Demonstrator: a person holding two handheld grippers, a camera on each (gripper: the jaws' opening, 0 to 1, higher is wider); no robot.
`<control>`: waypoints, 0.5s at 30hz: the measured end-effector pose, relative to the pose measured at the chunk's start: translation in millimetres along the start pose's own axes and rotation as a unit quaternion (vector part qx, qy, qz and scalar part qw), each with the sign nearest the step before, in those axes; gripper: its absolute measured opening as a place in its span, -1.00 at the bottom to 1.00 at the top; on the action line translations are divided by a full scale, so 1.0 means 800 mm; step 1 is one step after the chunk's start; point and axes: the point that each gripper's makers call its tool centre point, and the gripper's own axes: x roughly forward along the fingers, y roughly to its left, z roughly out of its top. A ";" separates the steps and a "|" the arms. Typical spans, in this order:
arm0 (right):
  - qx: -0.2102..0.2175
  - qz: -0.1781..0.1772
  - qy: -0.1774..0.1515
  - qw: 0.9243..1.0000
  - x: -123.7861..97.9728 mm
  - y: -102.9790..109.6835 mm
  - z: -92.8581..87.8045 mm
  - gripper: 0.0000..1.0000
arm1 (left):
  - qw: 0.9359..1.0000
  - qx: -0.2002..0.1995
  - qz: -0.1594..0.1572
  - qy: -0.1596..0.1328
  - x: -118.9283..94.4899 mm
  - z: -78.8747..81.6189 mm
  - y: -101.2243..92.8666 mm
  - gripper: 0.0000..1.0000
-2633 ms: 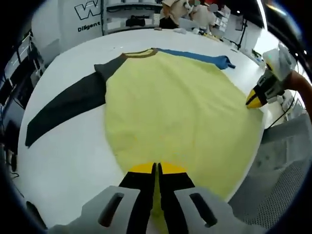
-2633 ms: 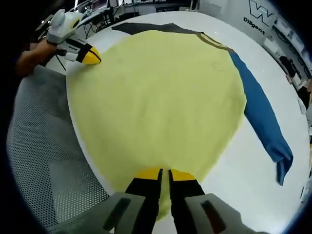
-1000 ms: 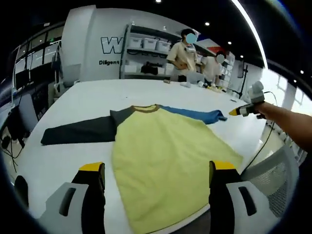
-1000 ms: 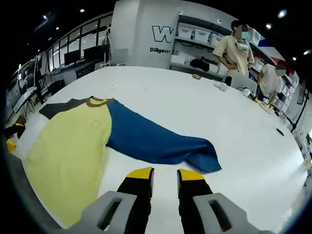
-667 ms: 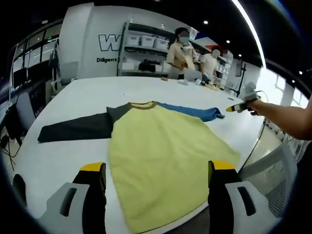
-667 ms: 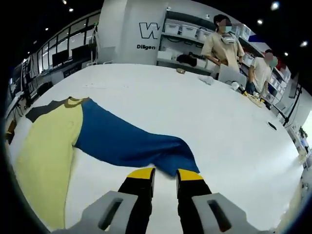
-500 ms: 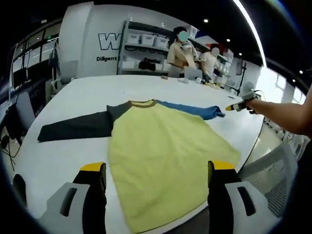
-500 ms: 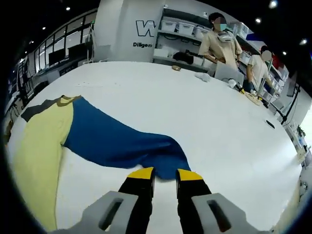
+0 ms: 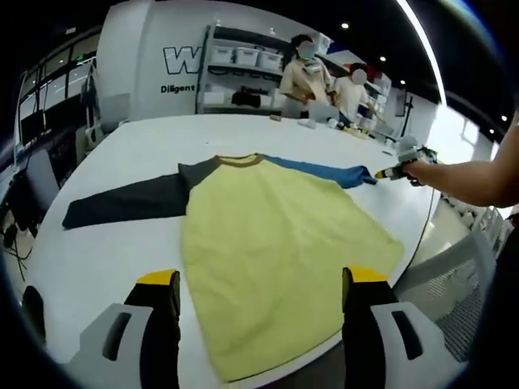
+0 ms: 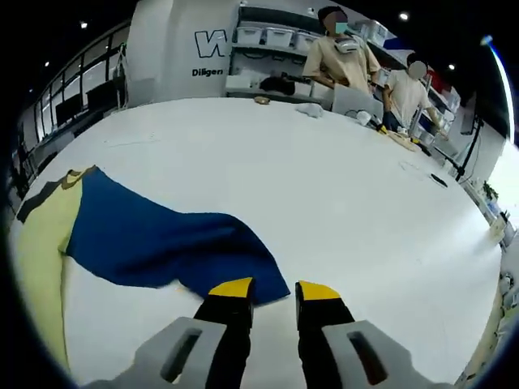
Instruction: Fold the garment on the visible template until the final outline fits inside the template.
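My left gripper (image 9: 258,284) gapes wide, bottom centre, over the shirt (image 9: 268,235); my right gripper (image 10: 273,293), slightly parted, straddles the cuff (image 10: 263,284).

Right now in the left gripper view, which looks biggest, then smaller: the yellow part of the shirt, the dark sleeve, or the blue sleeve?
1. Yellow part, by far the biggest.
2. Dark sleeve.
3. Blue sleeve, which looks smallest, though it lies farther from the camera, so the two sleeves may really match.
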 end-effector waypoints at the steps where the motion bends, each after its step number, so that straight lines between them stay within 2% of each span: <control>1: 0.001 -0.001 0.001 1.000 0.001 0.000 -0.001 -0.66 | 1.000 0.000 0.000 0.002 0.000 -0.001 0.000 0.55; 11: 0.017 0.005 0.012 1.000 0.012 0.002 -0.008 -0.67 | 1.000 -0.003 0.002 0.010 0.000 -0.006 0.002 0.50; 15: 0.018 0.014 0.010 1.000 0.015 0.005 -0.006 -0.95 | 1.000 -0.001 0.002 0.012 0.001 -0.007 0.002 0.49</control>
